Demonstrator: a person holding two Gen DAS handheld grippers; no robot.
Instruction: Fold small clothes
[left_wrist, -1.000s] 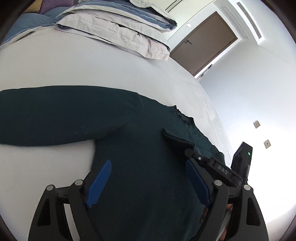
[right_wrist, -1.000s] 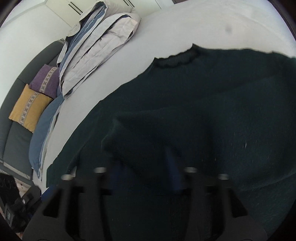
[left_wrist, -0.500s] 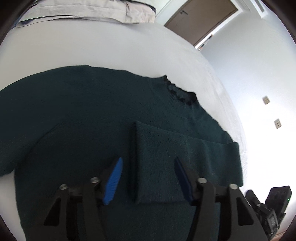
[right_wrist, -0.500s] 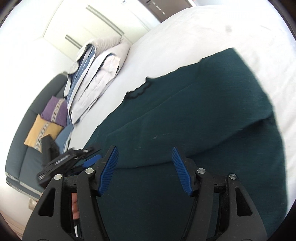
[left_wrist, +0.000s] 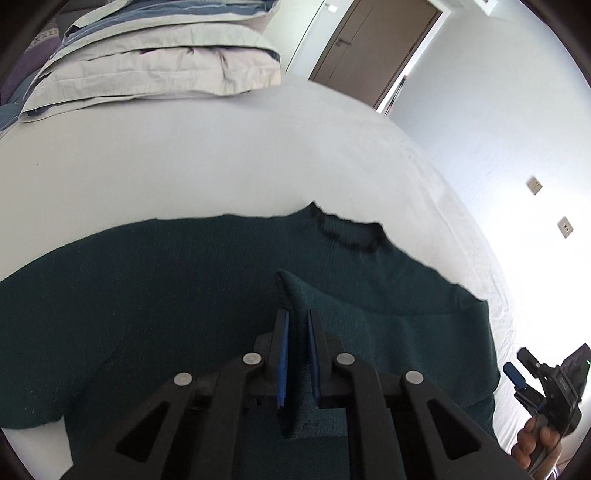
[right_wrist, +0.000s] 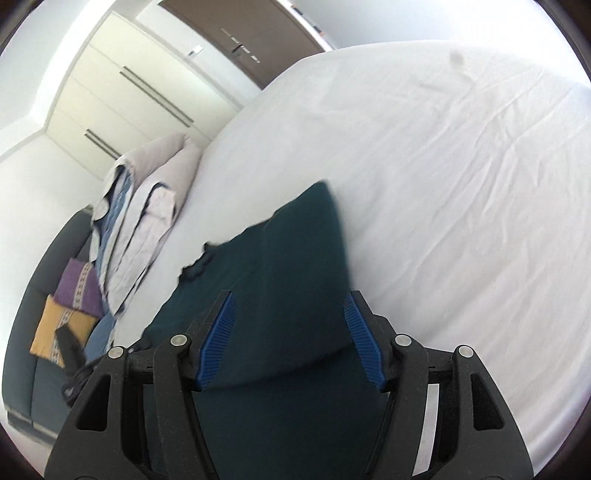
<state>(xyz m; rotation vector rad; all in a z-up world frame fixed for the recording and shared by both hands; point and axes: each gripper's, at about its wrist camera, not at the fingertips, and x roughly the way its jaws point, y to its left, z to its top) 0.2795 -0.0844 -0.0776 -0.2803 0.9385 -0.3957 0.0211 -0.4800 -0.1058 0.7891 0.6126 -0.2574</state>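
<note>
Dark green knitted sweater (left_wrist: 184, 314) is spread flat on the white bed sheet (left_wrist: 221, 155), with one sleeve (left_wrist: 369, 325) folded across the chest. A raised ridge of that sleeve is pinched between the nearly closed jaws of the left gripper (left_wrist: 295, 354). The right gripper (right_wrist: 288, 343) is held above the sweater's side, jaws wide apart and empty. For a neat fold, the pinched fabric should be lifted only slightly and laid down smooth.
</note>
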